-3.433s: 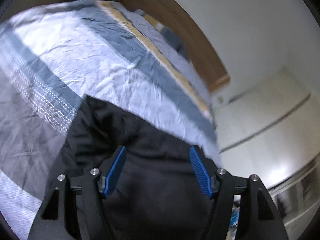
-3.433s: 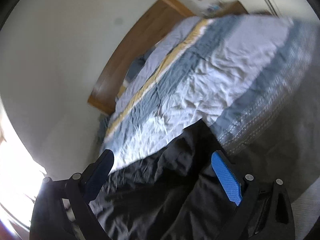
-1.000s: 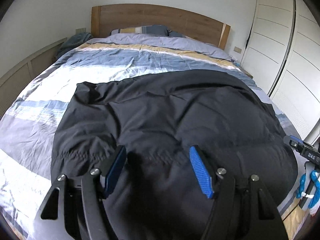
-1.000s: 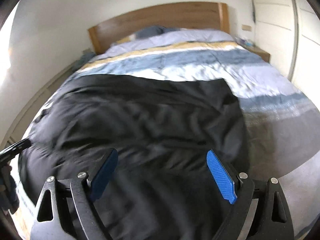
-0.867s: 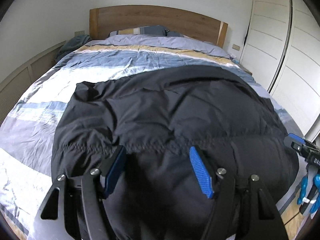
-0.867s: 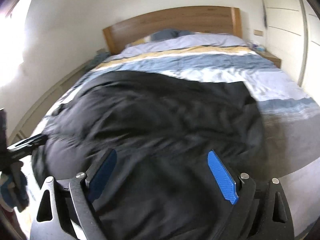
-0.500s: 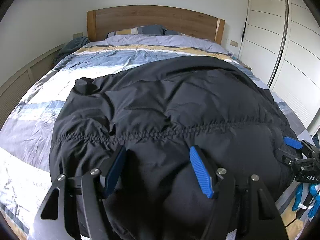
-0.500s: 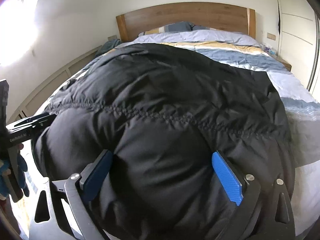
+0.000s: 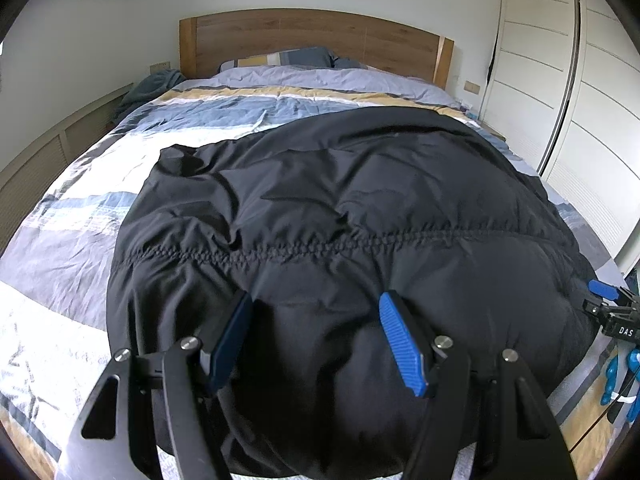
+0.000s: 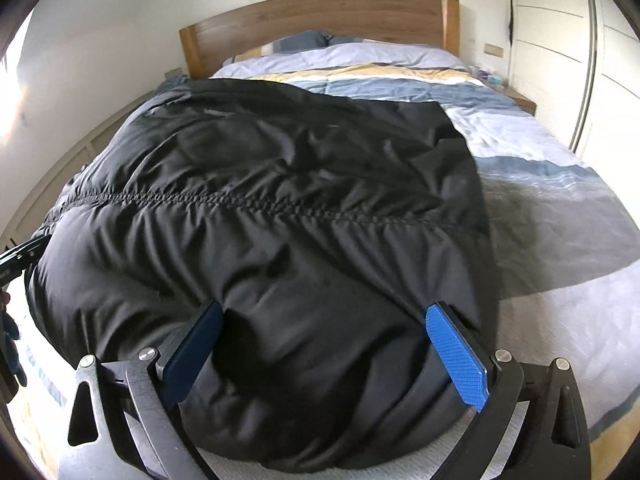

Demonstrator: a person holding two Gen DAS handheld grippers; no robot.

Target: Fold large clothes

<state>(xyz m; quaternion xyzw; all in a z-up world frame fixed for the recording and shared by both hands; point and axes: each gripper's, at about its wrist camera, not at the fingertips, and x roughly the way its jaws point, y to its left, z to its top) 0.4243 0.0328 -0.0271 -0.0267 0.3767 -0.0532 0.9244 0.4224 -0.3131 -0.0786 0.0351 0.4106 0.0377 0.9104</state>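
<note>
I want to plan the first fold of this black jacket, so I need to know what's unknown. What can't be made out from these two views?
- Sleeves and collar of the black jacket: neither view shows them; they may be tucked under its bulk.
- Near hem: hidden behind the left gripper and the right gripper.
- Whether the pads press the fabric: unclear; puffy fabric bulges between the spread jaws.
- Bedspread under the jacket: covered.
</note>
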